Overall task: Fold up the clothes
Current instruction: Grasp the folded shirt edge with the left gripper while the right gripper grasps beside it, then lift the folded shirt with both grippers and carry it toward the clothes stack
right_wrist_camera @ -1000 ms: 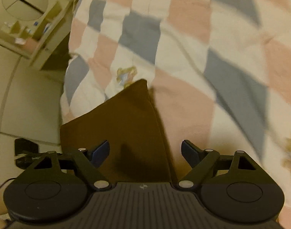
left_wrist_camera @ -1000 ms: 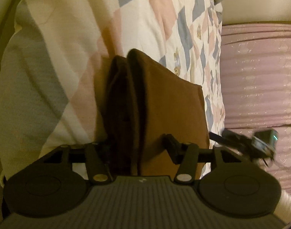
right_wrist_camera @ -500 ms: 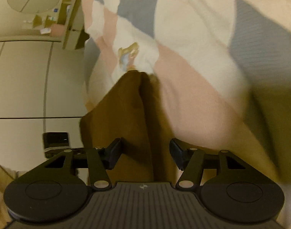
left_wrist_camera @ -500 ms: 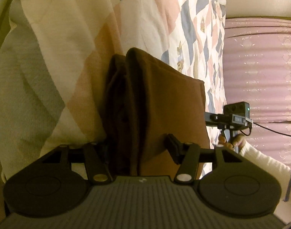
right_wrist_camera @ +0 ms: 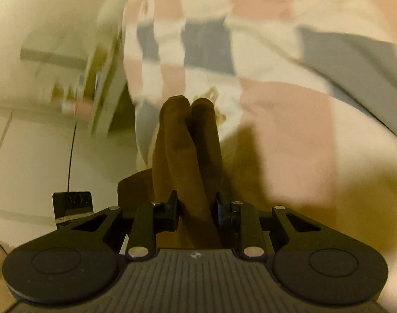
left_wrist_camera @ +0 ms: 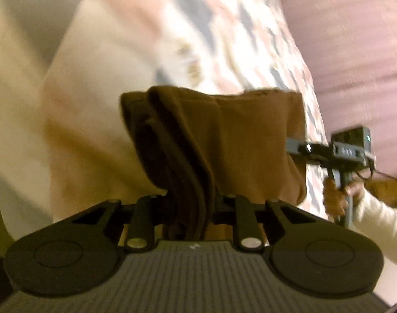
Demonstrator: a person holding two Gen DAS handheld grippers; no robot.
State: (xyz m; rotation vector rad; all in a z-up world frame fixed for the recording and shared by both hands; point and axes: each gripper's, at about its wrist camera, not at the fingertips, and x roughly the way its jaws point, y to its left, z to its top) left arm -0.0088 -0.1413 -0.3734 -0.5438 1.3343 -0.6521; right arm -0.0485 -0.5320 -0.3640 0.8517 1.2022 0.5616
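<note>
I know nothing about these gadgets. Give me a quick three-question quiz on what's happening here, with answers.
1. True or false: the right gripper is shut on the folded brown knit garment.
2. What lies behind the garment: A) bare wood, B) a checked pink, grey and cream quilt, C) tiles?
3. In the left wrist view, what does the left gripper pinch?

Key: 1 true; 2 B; 3 the garment's stacked folded edge.
</note>
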